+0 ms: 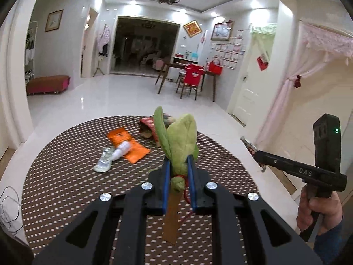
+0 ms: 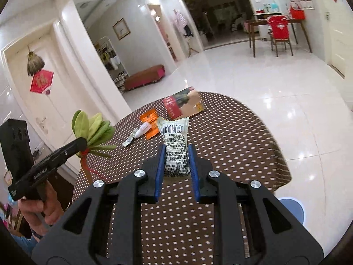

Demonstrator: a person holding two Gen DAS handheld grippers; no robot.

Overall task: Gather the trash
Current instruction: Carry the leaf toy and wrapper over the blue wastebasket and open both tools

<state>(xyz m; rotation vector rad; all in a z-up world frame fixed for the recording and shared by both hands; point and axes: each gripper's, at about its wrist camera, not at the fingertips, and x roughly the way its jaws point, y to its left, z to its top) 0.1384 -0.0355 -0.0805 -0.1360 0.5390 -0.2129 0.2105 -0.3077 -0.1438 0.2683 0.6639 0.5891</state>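
My left gripper [image 1: 179, 161] is shut on a green fabric leaf bunch [image 1: 182, 141] tied with red string, held above the round table [image 1: 66, 176]. It also shows in the right wrist view [image 2: 94, 130]. My right gripper [image 2: 176, 150] is shut on a white printed snack packet [image 2: 175, 148] with a barcode, held above the table [image 2: 231, 145]. On the table lie an orange wrapper [image 1: 130, 145], a clear crumpled wrapper [image 1: 104, 160], a white tube [image 1: 121, 149] and a red-and-brown carton [image 1: 149, 127]. In the left wrist view my right gripper [image 1: 248, 143] shows at the right.
The table has a brown cloth with white dots. White tiled floor [image 1: 99, 97] surrounds it. A dining table with red-covered chairs [image 1: 190, 79] stands far back. A red bench [image 1: 47, 85] is at the far left. A blue round thing [image 2: 293, 209] lies on the floor at the right.
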